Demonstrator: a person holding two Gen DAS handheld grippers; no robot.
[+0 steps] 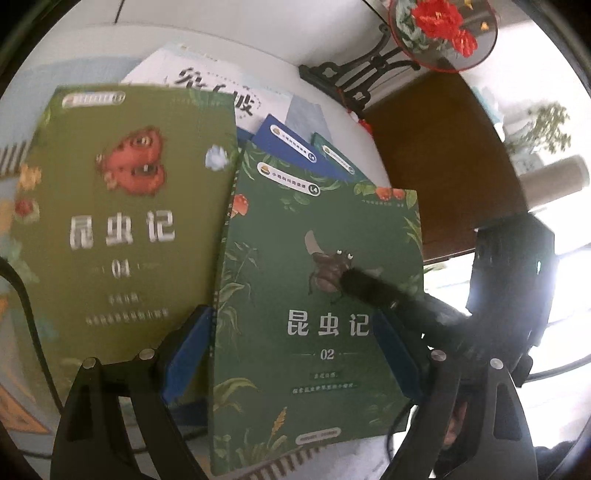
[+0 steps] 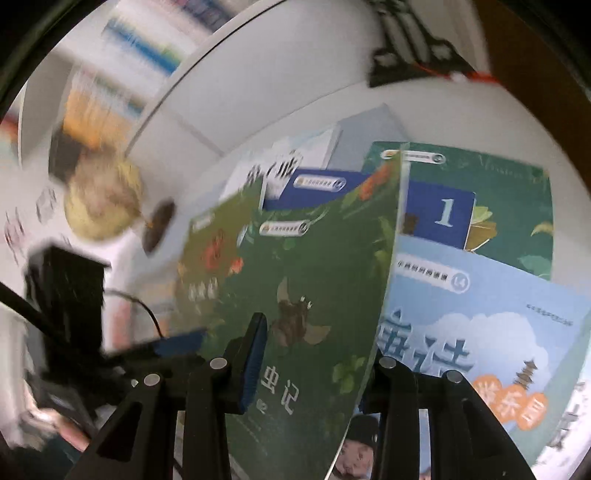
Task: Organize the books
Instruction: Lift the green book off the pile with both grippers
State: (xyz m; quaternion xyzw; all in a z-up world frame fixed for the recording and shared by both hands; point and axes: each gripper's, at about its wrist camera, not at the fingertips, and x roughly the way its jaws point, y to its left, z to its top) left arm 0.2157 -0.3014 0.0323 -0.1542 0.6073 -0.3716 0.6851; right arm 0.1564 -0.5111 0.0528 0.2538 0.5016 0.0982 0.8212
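Right tongs (image 2: 314, 354) gripping green book (image 2: 303, 295) — left tongs (image 1: 291, 350) wide

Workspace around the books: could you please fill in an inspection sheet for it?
Surface: white tabletop, largely covered by overlapping books.
Job's things: olive book 01 beside dark green book 02, which is raised off the pile; white book, blue book and light blue book spread underneath.
Clutter: red flower ornament on a black stand; a blurred yellow object.
Grippers: right tongs shut on dark green book 02; left tongs open, one finger either side of that book.
Cables: black cable at the olive book's left.
Surroundings: brown wooden panel; bright window glare.
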